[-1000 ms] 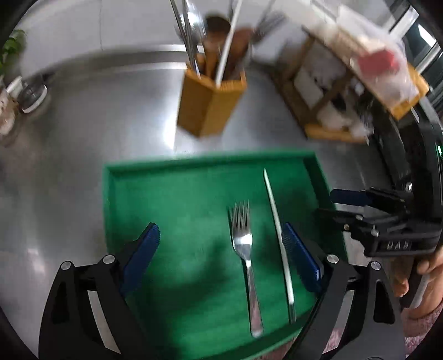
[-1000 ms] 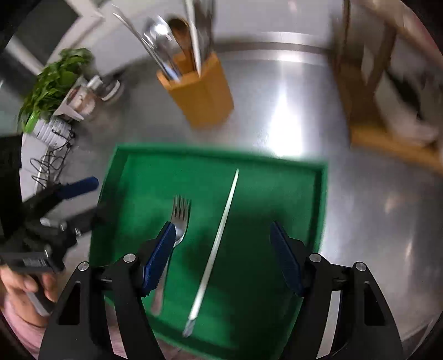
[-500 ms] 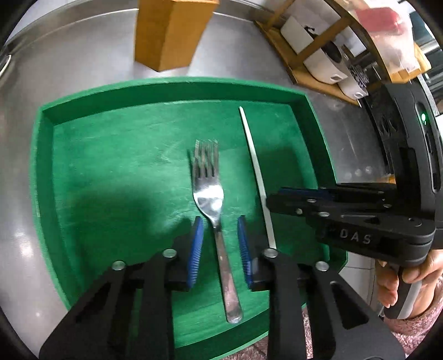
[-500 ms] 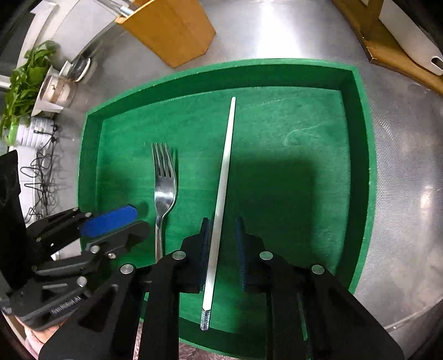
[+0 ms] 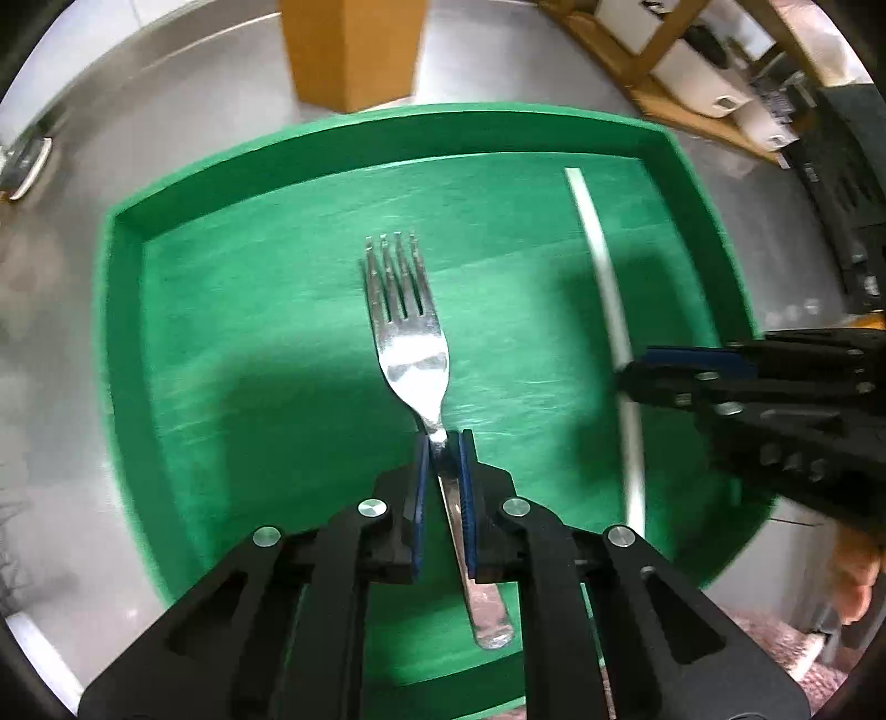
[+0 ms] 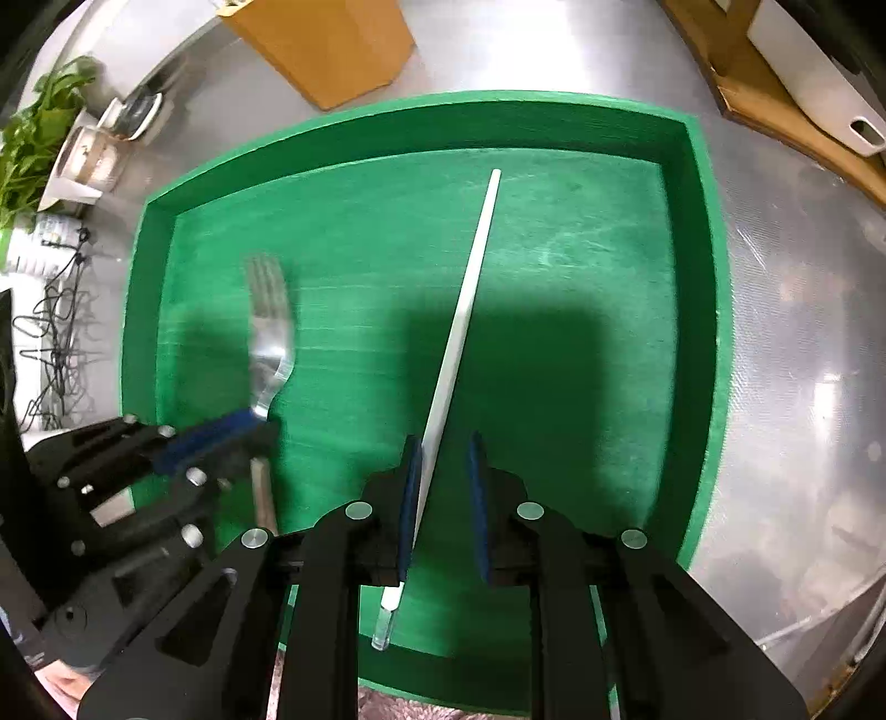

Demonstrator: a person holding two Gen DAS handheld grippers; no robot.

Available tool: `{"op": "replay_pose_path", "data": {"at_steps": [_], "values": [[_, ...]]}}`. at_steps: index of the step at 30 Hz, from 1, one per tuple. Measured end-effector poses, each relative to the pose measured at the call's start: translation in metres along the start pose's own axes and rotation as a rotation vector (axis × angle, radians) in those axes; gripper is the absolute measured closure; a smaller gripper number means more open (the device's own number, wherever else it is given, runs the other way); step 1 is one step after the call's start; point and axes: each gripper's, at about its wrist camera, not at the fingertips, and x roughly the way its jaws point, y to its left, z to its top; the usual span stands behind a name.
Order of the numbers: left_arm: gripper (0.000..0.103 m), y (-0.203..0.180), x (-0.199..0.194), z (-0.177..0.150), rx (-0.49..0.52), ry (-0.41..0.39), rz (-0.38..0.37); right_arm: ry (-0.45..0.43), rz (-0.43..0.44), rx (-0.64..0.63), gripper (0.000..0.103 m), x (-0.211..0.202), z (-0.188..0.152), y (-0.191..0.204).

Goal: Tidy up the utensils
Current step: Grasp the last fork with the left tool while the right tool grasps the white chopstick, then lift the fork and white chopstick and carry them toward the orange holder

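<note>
A green tray (image 5: 127, 310) (image 6: 698, 266) lies on a steel counter. A metal fork (image 5: 407, 343) (image 6: 268, 338) lies in it, tines pointing away. My left gripper (image 5: 443, 443) is shut on the fork's neck. A long white chopstick (image 6: 465, 327) (image 5: 603, 293) lies to the fork's right. My right gripper (image 6: 443, 448) straddles the chopstick's near part, jaws narrowly apart; the left pad (image 6: 410, 493) touches it, the right pad stands clear.
A wooden utensil holder (image 5: 354, 50) (image 6: 326, 44) stands behind the tray. A wooden rack (image 6: 786, 94) with white dishes is at the right. A plant (image 6: 27, 144) and small cups stand at the far left.
Both grippers have come down into the tray. The left one closed from wide open onto the fork's neck. The right one narrowed around the chopstick.
</note>
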Motion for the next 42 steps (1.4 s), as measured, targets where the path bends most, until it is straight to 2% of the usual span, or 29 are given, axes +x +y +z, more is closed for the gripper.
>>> {"op": "replay_pose_path", "data": {"at_steps": [4,6,10,12,14,21,24,28,33,42], "values": [[0.093,0.010,0.000,0.005,-0.037,0.047,-0.035,0.031,-0.017,0.075,0.085,0.004,0.007,0.003],[0.093,0.016,0.000,0.004,-0.044,0.059,-0.045,0.048,0.005,0.122,0.085,0.007,0.009,0.007],[0.093,0.019,0.002,0.008,-0.035,0.065,-0.051,0.032,-0.078,0.091,0.086,0.008,0.010,0.021],[0.093,0.019,0.004,0.009,-0.034,0.070,-0.055,0.025,-0.144,0.061,0.092,0.010,0.010,0.031],[0.094,0.020,0.004,0.011,-0.037,0.078,-0.067,0.026,-0.164,0.030,0.094,0.011,0.011,0.035],[0.097,0.030,0.007,0.015,-0.027,0.092,-0.105,0.068,-0.128,-0.012,0.095,0.011,0.015,0.028],[0.097,0.026,0.008,0.018,-0.029,0.096,-0.104,0.065,-0.138,-0.031,0.095,0.009,0.015,0.026],[0.098,0.030,0.007,0.018,-0.040,0.086,-0.114,0.048,-0.097,-0.009,0.096,0.005,0.010,0.027],[0.098,0.034,-0.008,0.013,-0.049,0.019,-0.138,-0.001,-0.073,-0.043,0.097,-0.013,0.003,0.023],[0.098,0.043,-0.060,0.007,-0.060,-0.201,-0.150,-0.165,0.004,-0.082,0.097,-0.055,-0.014,0.010]]}}
